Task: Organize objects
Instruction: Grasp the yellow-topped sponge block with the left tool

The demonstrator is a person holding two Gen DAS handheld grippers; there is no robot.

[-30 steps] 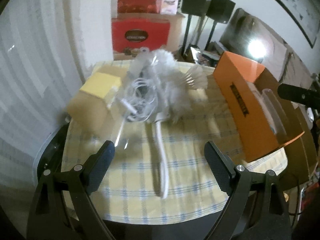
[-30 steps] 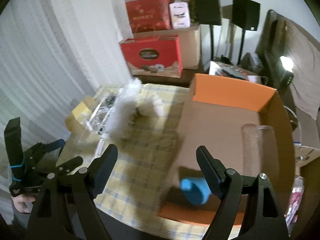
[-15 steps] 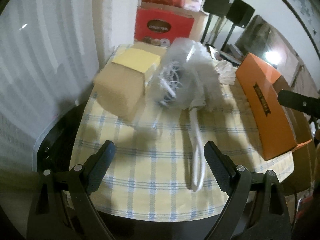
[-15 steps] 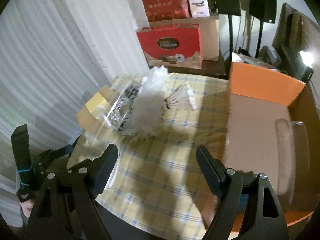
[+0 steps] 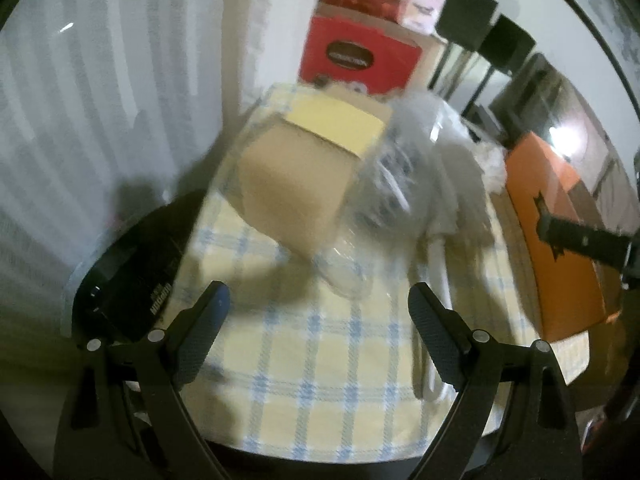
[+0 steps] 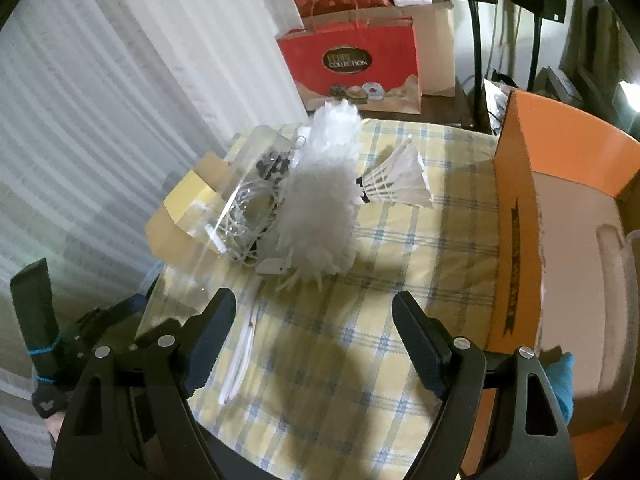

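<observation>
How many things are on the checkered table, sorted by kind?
Boxes: 2, the orange box and the cardboard box
Feather duster: 1
Shuttlecock: 1
Clear bag of cables: 1
Total: 5

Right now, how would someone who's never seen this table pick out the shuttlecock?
Start at the big orange box on the checked tablecloth. Just beside its outer wall lies the shuttlecock, on its side next to a fluffy white duster. Its neat cone of stiff white feathers and dark band set it apart from the shaggy duster.
</observation>
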